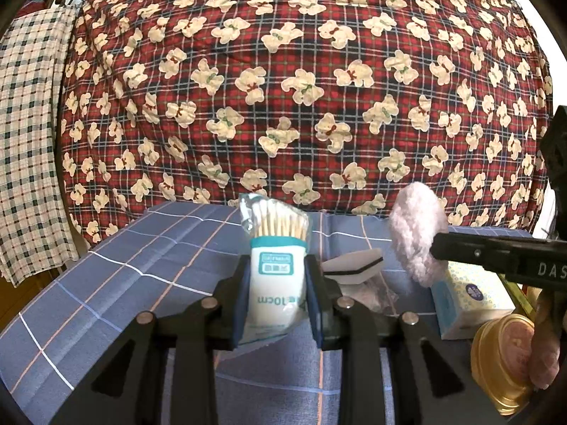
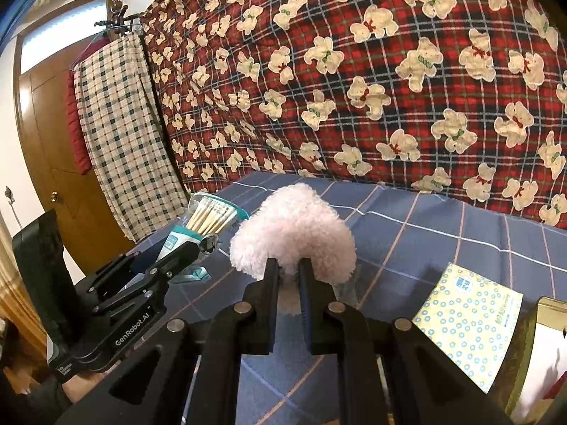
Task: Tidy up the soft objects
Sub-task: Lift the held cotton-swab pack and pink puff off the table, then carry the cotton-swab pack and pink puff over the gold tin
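Observation:
My left gripper (image 1: pixel 277 265) is shut on a white pack of cotton swabs (image 1: pixel 277 276), held upright above the blue checked cloth (image 1: pixel 124 272); the wooden sticks poke out of the pack's open top. To its right, my right gripper (image 2: pixel 287 265) is shut on a fluffy pale pink puff (image 2: pixel 294 230), lifted off the cloth. In the left wrist view the puff (image 1: pixel 416 233) hangs from the black fingers of the right gripper (image 1: pixel 439 248). From the right wrist view, the swab pack (image 2: pixel 203 219) sits in the left gripper (image 2: pixel 198 244) at the left.
A black-and-white sponge (image 1: pixel 354 265) lies on the cloth behind some clear plastic wrap (image 1: pixel 375 295). A tissue pack with blue rings (image 1: pixel 471 304) (image 2: pixel 467 326) and a gold round tin (image 1: pixel 503 361) stand at the right. A red teddy-bear quilt (image 1: pixel 301 88) hangs behind.

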Action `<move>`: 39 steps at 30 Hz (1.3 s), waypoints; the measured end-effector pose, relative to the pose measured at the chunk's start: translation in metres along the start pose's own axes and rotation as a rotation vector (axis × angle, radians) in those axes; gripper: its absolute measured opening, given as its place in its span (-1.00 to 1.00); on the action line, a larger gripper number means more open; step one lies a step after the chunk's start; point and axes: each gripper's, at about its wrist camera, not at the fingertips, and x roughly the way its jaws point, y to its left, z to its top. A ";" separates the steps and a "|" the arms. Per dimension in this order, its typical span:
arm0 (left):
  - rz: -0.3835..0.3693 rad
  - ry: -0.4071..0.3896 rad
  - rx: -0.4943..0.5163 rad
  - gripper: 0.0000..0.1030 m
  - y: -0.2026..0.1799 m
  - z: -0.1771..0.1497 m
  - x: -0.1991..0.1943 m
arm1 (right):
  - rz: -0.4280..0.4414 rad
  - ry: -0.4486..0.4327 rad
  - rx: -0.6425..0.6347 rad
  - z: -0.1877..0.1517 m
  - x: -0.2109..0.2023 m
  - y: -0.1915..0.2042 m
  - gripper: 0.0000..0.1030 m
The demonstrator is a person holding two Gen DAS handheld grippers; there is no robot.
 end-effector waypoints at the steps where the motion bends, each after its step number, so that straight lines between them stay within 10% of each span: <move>1: 0.000 0.000 0.000 -0.47 0.000 0.000 0.000 | -0.004 -0.005 -0.005 0.000 -0.001 0.001 -0.76; 39: 0.000 -0.010 0.001 -0.47 -0.001 0.000 -0.002 | -0.122 -0.117 -0.157 -0.008 -0.020 0.030 -0.76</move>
